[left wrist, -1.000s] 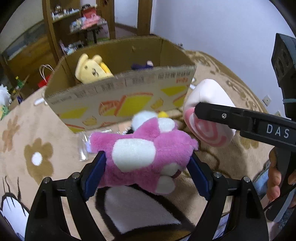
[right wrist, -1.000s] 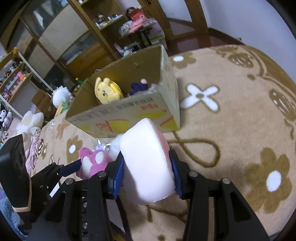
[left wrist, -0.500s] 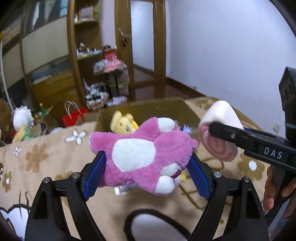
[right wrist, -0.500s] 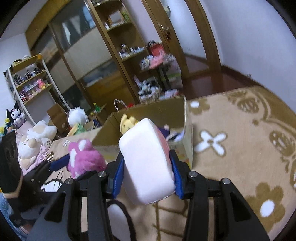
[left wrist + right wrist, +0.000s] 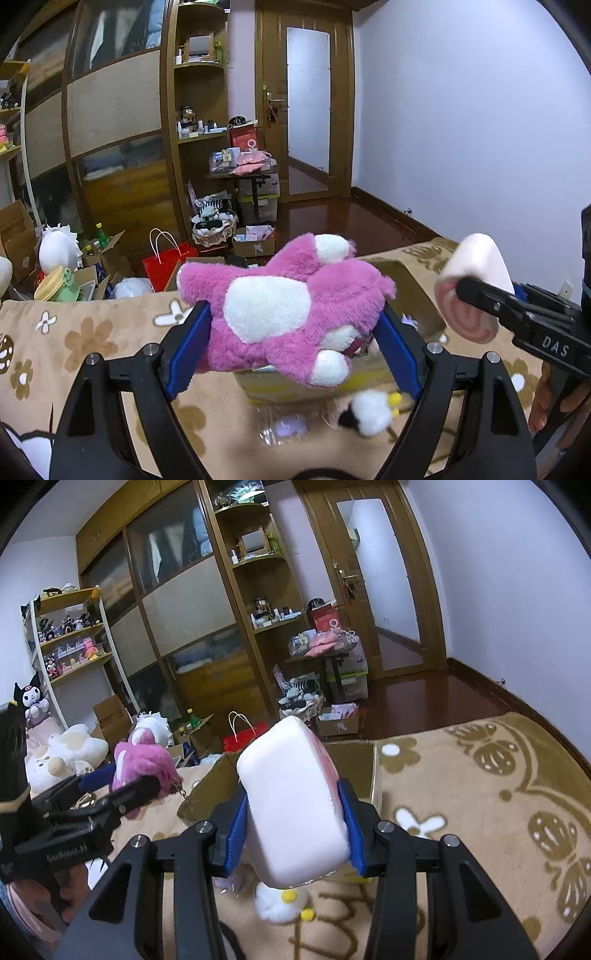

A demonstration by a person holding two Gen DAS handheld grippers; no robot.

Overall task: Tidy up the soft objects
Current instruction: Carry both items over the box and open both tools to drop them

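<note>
My left gripper is shut on a pink plush toy with white patches, held in the air above the cardboard box. It also shows in the right wrist view. My right gripper is shut on a white and pink swirl cushion, also held up over the box. The cushion shows at the right of the left wrist view. The box interior is mostly hidden behind the toys.
A small white plush with yellow bits and a clear wrapper lie on the flowered beige blanket in front of the box. Plush toys, a red bag, boxes and shelves stand beyond.
Both grippers have risen and tilted upward with their toys. The box has dropped low in both views and the room behind has come into sight.
</note>
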